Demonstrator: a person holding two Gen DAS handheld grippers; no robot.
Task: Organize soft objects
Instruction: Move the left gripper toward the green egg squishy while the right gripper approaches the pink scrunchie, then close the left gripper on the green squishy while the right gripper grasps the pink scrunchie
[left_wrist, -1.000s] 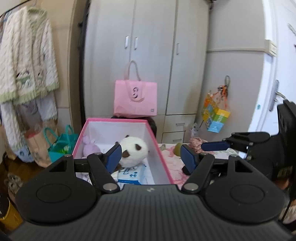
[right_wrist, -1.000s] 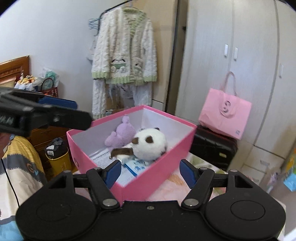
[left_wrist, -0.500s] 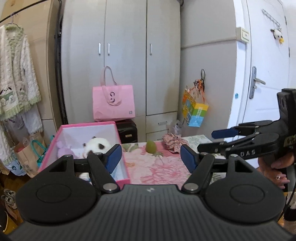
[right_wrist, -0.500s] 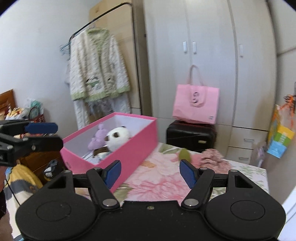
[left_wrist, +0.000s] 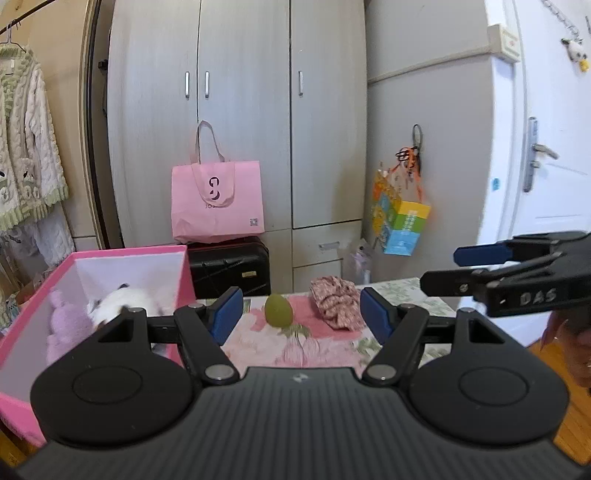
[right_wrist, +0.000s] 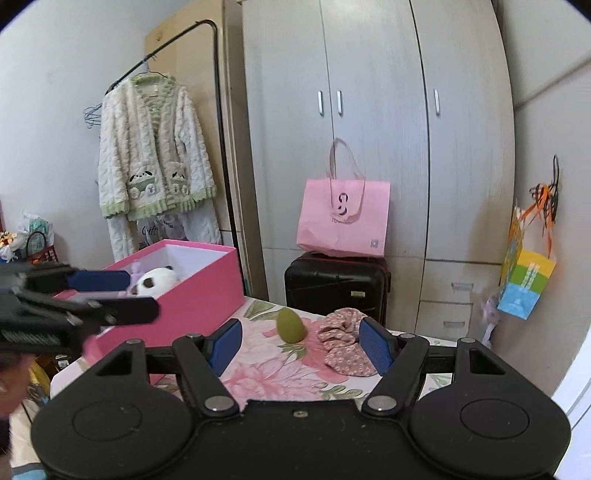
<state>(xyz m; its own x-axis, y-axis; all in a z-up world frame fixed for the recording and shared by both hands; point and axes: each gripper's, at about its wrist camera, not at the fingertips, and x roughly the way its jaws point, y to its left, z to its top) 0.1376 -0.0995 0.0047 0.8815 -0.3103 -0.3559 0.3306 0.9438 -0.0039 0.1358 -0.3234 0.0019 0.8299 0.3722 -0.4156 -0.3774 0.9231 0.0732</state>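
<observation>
Pink box: holds panda toy and purple toy, stowed. Table: green egg-shaped sponge and floral scrunchie left to pack. Left gripper, right gripper: jaws apart, empty

Green egg beside crumpled pink cloth.
</observation>
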